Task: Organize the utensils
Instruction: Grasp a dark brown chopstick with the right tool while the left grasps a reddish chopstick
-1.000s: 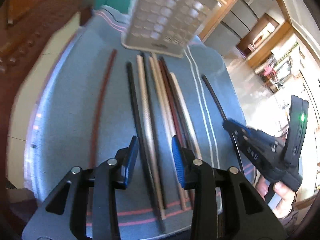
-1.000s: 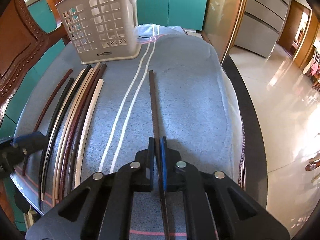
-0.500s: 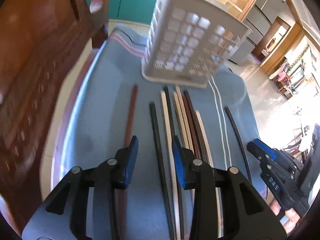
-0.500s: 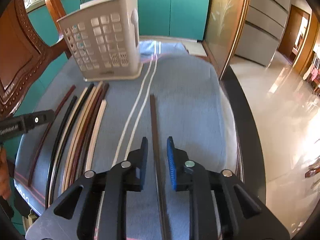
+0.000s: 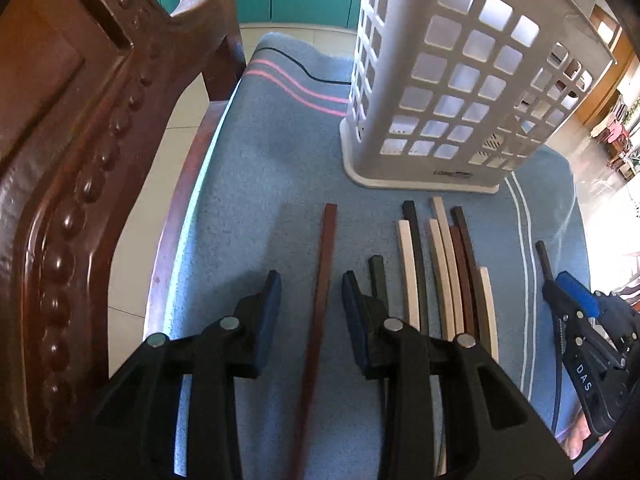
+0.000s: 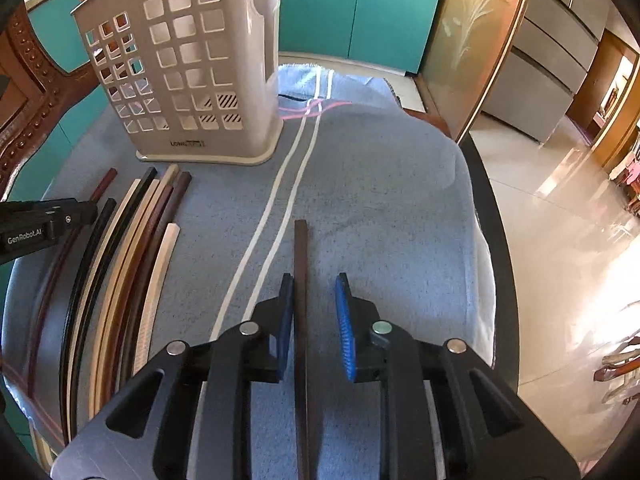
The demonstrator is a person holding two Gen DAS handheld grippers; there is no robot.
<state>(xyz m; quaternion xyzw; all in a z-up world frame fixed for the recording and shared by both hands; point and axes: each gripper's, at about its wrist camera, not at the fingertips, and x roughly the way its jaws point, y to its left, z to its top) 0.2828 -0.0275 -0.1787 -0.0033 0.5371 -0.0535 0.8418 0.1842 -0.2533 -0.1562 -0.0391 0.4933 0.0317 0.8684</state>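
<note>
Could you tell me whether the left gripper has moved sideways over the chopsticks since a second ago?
Yes. The left gripper has shifted left, off the bunched chopsticks and now straddles the lone reddish-brown chopstick.

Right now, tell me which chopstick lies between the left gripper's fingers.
The reddish-brown chopstick, lying alone left of the bundle, sits untouched in the left gripper's open gap.

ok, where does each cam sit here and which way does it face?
Left wrist: on the left gripper, angled down at a reddish-brown chopstick between its open fingers; the right gripper shows at the right edge.
Right wrist: on the right gripper, angled down at a lone dark-brown chopstick lying between its open fingers; the left gripper shows at the left edge.
Shared: white perforated plastic utensil holder, blue towel, row of mixed chopsticks.
</note>
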